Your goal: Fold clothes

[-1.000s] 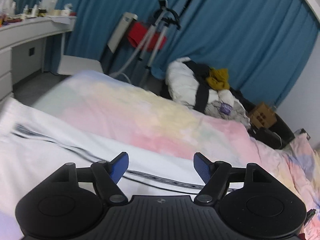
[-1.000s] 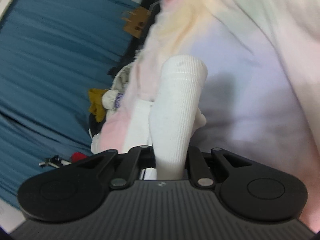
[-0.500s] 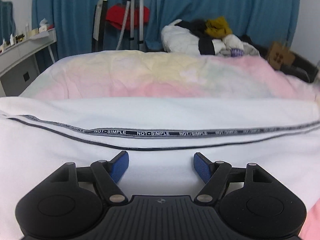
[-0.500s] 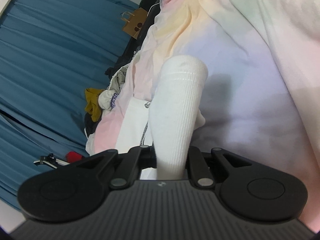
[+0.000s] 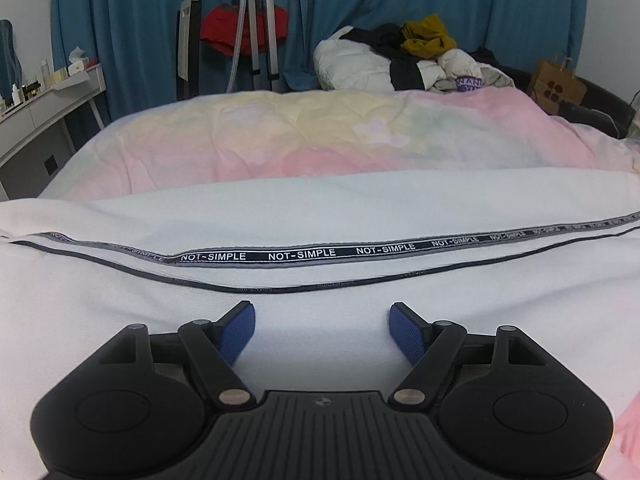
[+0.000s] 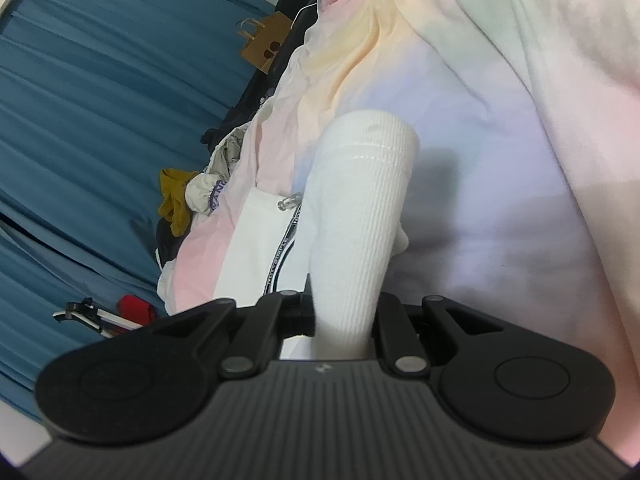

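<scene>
Cloth fills your left view: a white garment lies spread across the near side of the bed, and its long axis runs side to side in front of you, marked by the black printed tape and a thin dark line just nearer you. Your left gripper hangs low over that white cloth with its jaws wide and nothing between them; the blue pads sit just short of the dark line, so the tape lies straight ahead of the jaws and crosswise to them. Past the garment, a heap of other clothes rests at the far end of the bed, well apart. Moving to your right side, the right gripper has its jaws closed narrowly on a ribbed white cuff, which stands out ahead of the jaws above the pastel bedding. The cuff looks like a sleeve end of the same garment, since the same printed tape and a clear-tipped drawstring show just beside it. You cannot tell from this how many folds are already in. Your right hand has the cloth; your left is nearer the body of the garment.
</scene>
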Demonstrator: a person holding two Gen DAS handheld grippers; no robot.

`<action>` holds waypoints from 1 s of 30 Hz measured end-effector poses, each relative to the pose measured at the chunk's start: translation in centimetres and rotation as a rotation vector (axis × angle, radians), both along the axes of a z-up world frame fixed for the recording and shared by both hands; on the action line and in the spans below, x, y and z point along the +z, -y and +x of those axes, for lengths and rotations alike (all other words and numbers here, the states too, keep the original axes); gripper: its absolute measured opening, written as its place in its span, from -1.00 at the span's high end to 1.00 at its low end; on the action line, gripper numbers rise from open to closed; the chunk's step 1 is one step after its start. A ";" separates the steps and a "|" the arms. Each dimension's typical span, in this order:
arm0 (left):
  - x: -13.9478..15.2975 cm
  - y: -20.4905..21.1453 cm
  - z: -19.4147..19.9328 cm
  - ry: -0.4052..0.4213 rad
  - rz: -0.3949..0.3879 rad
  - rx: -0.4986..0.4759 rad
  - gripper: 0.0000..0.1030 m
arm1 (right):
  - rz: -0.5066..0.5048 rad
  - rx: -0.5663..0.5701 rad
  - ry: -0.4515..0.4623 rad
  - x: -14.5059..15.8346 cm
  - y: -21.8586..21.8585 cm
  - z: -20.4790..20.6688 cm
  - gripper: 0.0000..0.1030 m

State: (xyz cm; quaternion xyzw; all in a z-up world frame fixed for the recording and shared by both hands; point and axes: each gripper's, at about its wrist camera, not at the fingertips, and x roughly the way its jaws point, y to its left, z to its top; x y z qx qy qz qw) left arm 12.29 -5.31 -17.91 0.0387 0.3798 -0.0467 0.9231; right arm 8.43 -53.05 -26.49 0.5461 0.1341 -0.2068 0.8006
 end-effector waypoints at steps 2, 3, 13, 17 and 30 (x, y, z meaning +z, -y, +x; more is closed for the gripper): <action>-0.2 0.0 0.1 -0.004 0.006 -0.005 -0.49 | -0.005 0.001 -0.005 0.0 -0.1 0.0 0.77; -0.3 0.0 0.2 -0.004 0.012 -0.007 -0.49 | -0.009 0.002 -0.008 0.0 -0.1 0.0 0.77; 0.6 -0.7 0.6 -0.025 -0.028 -0.006 -0.50 | -0.197 0.020 -0.014 3.2 -1.9 0.8 0.77; 2.3 -1.4 0.7 -0.026 -0.104 0.010 -0.50 | -0.351 0.035 0.007 6.1 -3.7 1.4 0.77; 12.9 -9.7 -0.8 0.135 -0.531 -0.115 -0.65 | -1.339 0.723 0.164 12.2 -33.0 0.7 0.76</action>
